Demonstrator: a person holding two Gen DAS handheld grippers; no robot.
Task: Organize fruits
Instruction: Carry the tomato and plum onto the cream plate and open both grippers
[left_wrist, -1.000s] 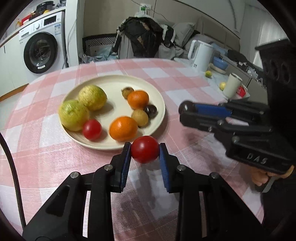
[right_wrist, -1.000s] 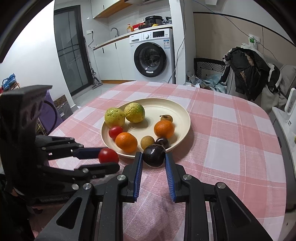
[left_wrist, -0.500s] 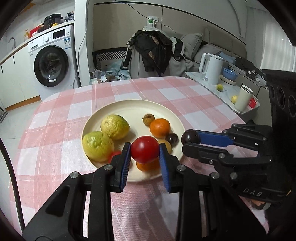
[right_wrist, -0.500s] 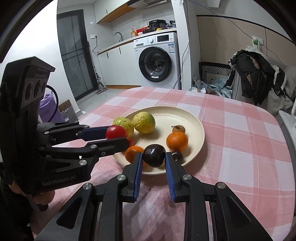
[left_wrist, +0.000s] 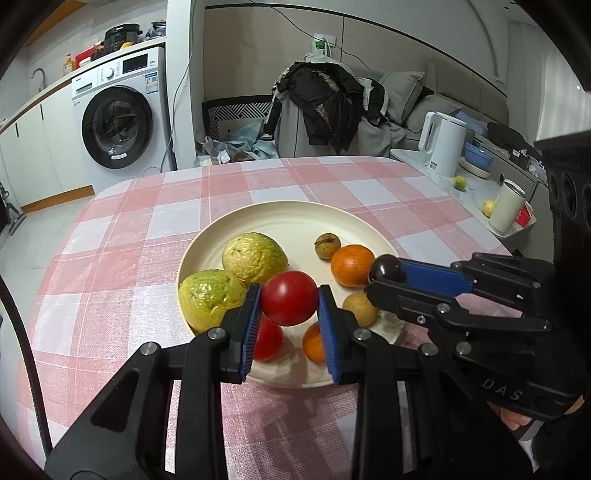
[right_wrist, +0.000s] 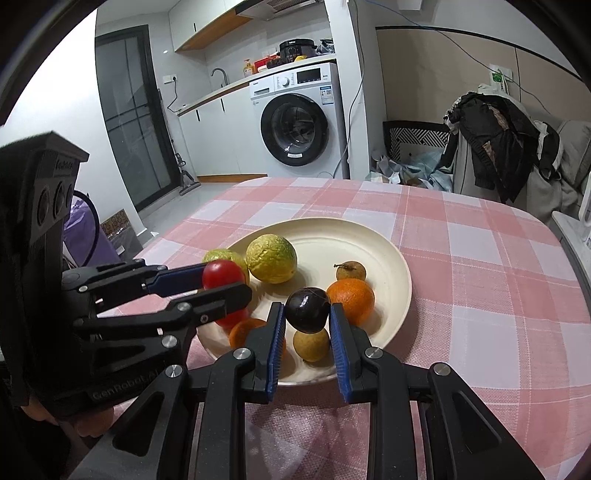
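My left gripper (left_wrist: 289, 304) is shut on a red tomato (left_wrist: 289, 297) and holds it above the near side of a cream plate (left_wrist: 295, 218). My right gripper (right_wrist: 307, 312) is shut on a dark purple plum (right_wrist: 307, 310), also above the plate's (right_wrist: 369, 236) near rim. On the plate lie two yellow-green guavas (left_wrist: 254, 254), oranges (left_wrist: 351, 265), another tomato (left_wrist: 269, 339) and small brown fruits (left_wrist: 327, 246). From the right wrist view, the left gripper (right_wrist: 225, 278) with its tomato (right_wrist: 222, 274) sits at the plate's left edge.
The plate rests on a pink-checked tablecloth (left_wrist: 129, 258). Behind the table stand a washing machine (left_wrist: 118, 122) and a chair piled with clothes (left_wrist: 325, 107). A side shelf at the right holds a white kettle (left_wrist: 443, 144), a cup (left_wrist: 508, 206) and bowls.
Both grippers have risen and moved forward over the plate, each still holding its fruit. The plate now lies lower and nearer under the fingertips.
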